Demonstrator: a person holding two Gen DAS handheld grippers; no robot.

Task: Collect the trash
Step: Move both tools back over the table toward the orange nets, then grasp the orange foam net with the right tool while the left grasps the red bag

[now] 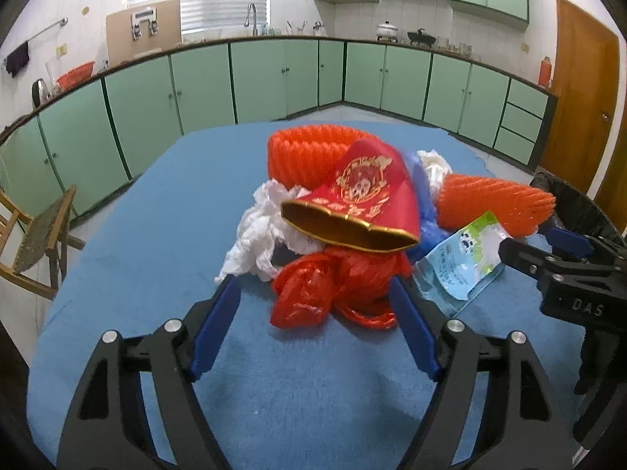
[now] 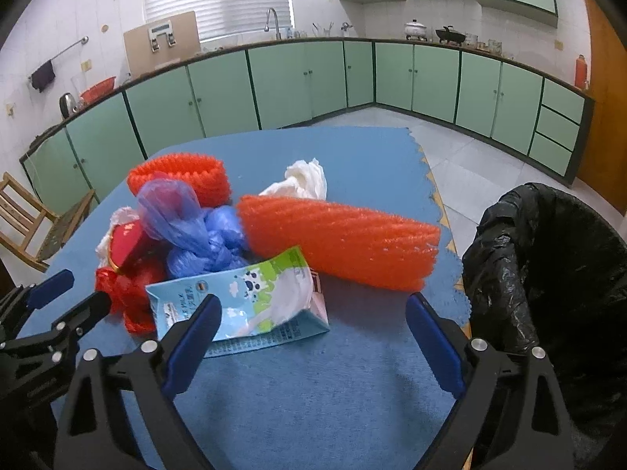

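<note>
A heap of trash lies on the blue tablecloth [image 1: 149, 235]. It holds a red plastic bag [image 1: 333, 290], a red and gold paper box [image 1: 360, 203], white crumpled tissue [image 1: 258, 235], two orange foam nets [image 2: 341, 246] and a knotted blue bag [image 2: 196, 235]. A flattened milk carton [image 2: 243, 305] lies there too. My left gripper [image 1: 313, 293] stands open, its blue fingers on either side of the red bag's near end without pressing it. My right gripper [image 2: 313, 305] is open just before the carton, its left finger overlapping the carton's near edge. Nothing is held.
A bin lined with a black bag [image 2: 548, 266] stands off the table's right edge. A wooden chair [image 1: 35, 235] stands at the left. Green cabinets [image 1: 274, 78] run along the far walls, and a wooden door [image 1: 580, 90] is at the right.
</note>
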